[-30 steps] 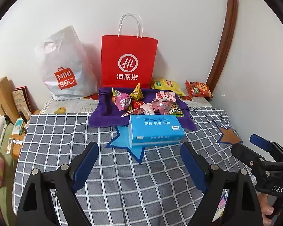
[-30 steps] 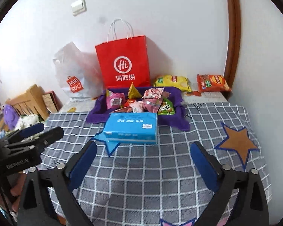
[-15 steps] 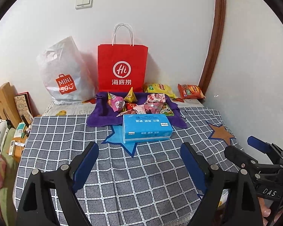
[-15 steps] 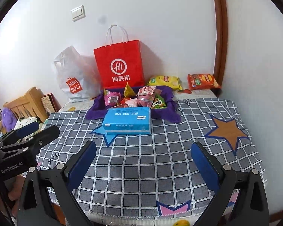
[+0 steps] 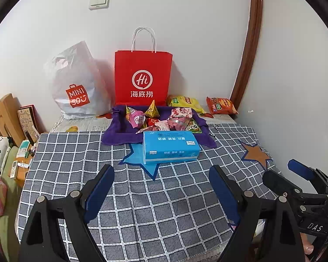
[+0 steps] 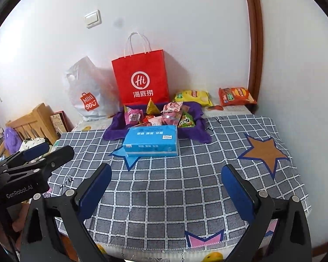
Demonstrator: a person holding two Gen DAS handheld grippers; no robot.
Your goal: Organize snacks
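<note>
I hold the left gripper (image 5: 161, 185) and right gripper (image 6: 166, 185) wide open and empty. The small colourful snack packets (image 5: 161, 120) lie heaped on the purple cloth (image 5: 118, 131), just behind the blue tissue pack (image 5: 170, 147), probably gathered for sorting.

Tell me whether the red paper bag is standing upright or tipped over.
Upright. The red paper bag stands on its base against the wall, handles pointing up, behind the purple cloth of snacks.

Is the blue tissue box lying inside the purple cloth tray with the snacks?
No, the blue tissue box lies on the checked tablecloth in front of the purple cloth tray.
</note>
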